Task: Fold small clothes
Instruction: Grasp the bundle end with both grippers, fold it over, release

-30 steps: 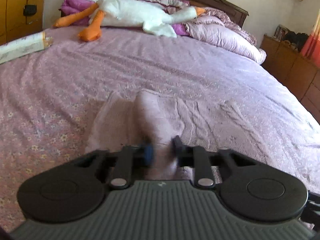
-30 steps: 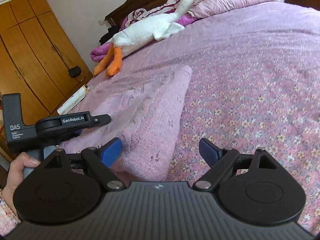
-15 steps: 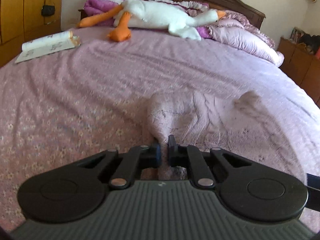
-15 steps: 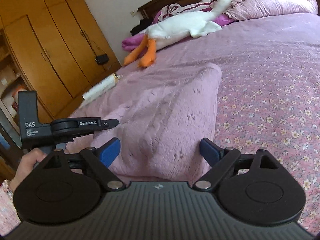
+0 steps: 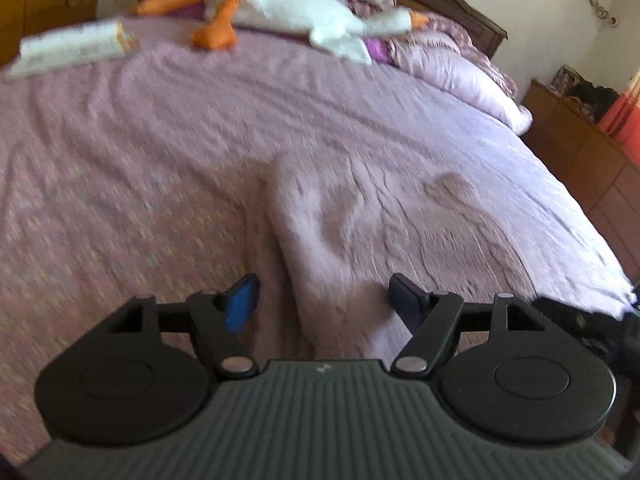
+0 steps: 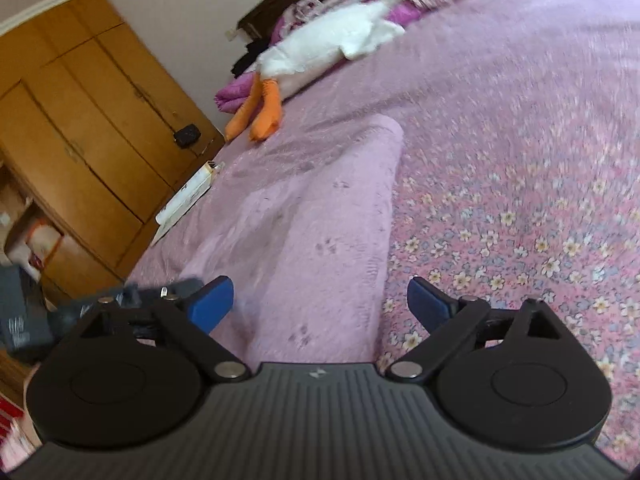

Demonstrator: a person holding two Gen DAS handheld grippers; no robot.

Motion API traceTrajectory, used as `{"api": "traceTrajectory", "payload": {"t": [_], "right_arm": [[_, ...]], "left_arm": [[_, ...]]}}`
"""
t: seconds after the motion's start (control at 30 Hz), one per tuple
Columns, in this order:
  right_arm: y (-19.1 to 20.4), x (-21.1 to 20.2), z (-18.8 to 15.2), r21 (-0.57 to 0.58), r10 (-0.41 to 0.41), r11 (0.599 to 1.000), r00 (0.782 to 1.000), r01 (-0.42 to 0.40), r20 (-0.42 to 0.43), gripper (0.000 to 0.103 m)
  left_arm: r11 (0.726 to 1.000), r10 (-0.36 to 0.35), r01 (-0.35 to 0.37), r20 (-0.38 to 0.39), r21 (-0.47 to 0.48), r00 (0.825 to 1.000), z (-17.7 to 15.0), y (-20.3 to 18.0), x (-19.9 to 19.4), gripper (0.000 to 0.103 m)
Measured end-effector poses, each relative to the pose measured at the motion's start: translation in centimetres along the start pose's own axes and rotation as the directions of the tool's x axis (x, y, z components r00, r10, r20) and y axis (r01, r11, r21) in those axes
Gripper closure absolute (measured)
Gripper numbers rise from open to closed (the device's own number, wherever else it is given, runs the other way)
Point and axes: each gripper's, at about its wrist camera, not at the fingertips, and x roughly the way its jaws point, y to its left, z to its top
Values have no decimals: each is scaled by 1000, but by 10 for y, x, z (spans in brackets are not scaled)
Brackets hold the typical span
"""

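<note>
A small pale pink knitted garment (image 5: 360,232) lies flat on the pink flowered bedspread (image 5: 120,184), its near edge folded over. My left gripper (image 5: 324,300) is open and empty just above the garment's near end. In the right wrist view the same garment (image 6: 320,232) stretches away from me. My right gripper (image 6: 320,304) is open and empty over its near edge. The left gripper (image 6: 152,300) shows blurred at the garment's left side.
A white stuffed goose (image 5: 288,16) with orange feet lies by the pillows (image 5: 460,72) at the headboard. A white rolled package (image 5: 76,48) lies at the bed's left edge. A wooden wardrobe (image 6: 88,128) stands left of the bed, a wooden dresser (image 5: 580,148) right.
My left gripper was shut on a bunched part of the garment, carried it over, and has now opened and let go. The garment now lies flatter. My right gripper stayed open.
</note>
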Motion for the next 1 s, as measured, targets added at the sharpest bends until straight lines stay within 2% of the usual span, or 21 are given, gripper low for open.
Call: {"api": "traceTrajectory", "payload": {"t": [0.17,0.27,0.33,0.37,0.4,0.43,0.47,0.5,0.53,0.63,0.73,0.83,1.0], "right_arm": [[-9,22,6,58,49,997,998,-46,-49,5],[-10,34,9,73,88,994,994,-83,-66,4],[-9,42,12,82,104,992,992,-98,-78,4],[-8,45,14,86,104,991,991,-97,-81,3],[-7,48,15,88,104,991,991,-97,-84,7],[-6,50,17,90,91,992,992,-84,-83,21],[-5,51,20,93,58,994,995,-50,-86,30],[-4,52,25,95,36,995,995,-27,-95,40],[-4,48,29,109,47,993,995,-37,-91,49],[4,26,43,97,80,993,995,-74,-52,53],[16,-6,52,45,71,997,997,-70,-29,53],[20,-45,54,-8,42,999,999,-43,-21,53],[11,-104,38,-35,-25,999,999,24,-22,53]], "left_arm": [[995,-37,35,-20,-90,999,-3,8,9,25],[992,-68,64,-29,-108,997,-2,9,14,24],[988,-93,88,-30,-128,995,-2,12,16,26],[985,-103,98,-30,-145,994,-1,13,17,38],[980,-127,119,-39,-160,991,-1,13,18,52],[975,-133,124,-42,-182,990,1,13,18,57],[977,-123,114,-39,-181,992,3,12,16,68],[977,-126,118,-35,-179,991,5,11,14,72],[971,-146,137,-29,-194,989,7,10,11,73],[941,-233,224,-3,-253,973,11,4,-3,76],[926,-280,266,-16,-267,960,8,-14,-15,76],[932,-301,286,-37,-223,953,-4,-40,-26,76],[952,-300,296,-51,-74,953,-32,-87,-41,76]]}}
